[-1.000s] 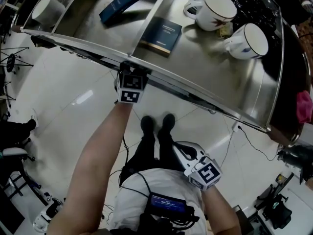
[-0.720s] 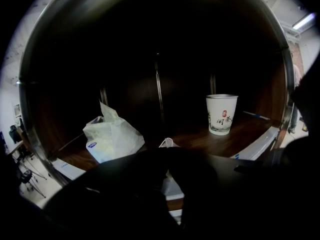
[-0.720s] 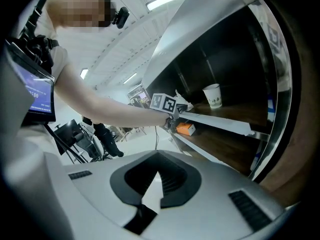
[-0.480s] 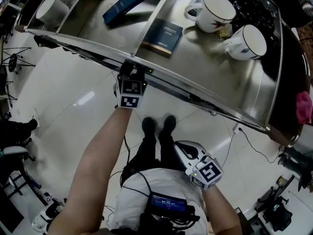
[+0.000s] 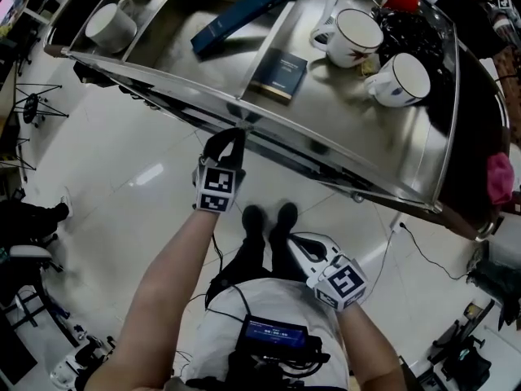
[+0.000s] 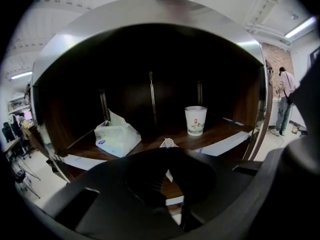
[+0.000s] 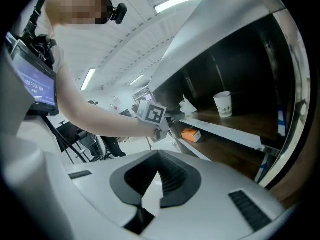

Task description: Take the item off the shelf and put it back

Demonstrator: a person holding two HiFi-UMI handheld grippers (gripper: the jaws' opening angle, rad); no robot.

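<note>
While neither tool holds anything, the task seems to stand at one of its ends: the item is either not yet lifted or already back. I cannot tell which.

Nearest, the right gripper [image 7: 157, 154] hangs low by the person's waist, its jaws pressed together on nothing. Ahead of it, the left gripper [image 6: 168, 151] is held out just in front of the wooden shelf [image 6: 222, 128] and points into the opening. Its jaws also meet tip to tip and are empty.

If a pick is coming, the jaws must first spread. They must then pass under the steel desk [image 5: 350, 112] that roofs the shelf and close squarely on one thing without nudging its neighbours.

Which thing is the item is not told. A small white scrap [image 6: 168, 143] lies at the shelf's front edge, just past the jaw tips. A soft white pack [image 6: 117, 138] sits further in on the left. A paper cup [image 6: 196, 120] stands upright on the right, well apart from the pack, its inside hidden from this angle. An orange box [image 7: 191, 134] rests on the board below.

Farthest, on the desk, rails divide the top into bays:
- The right bay holds a small dark book [image 5: 279, 75] and two white mugs [image 5: 356, 32], both apparently empty.
- The middle bay holds a long blue book [image 5: 244, 8].
- The left bay holds a lone mug [image 5: 110, 27].
</note>
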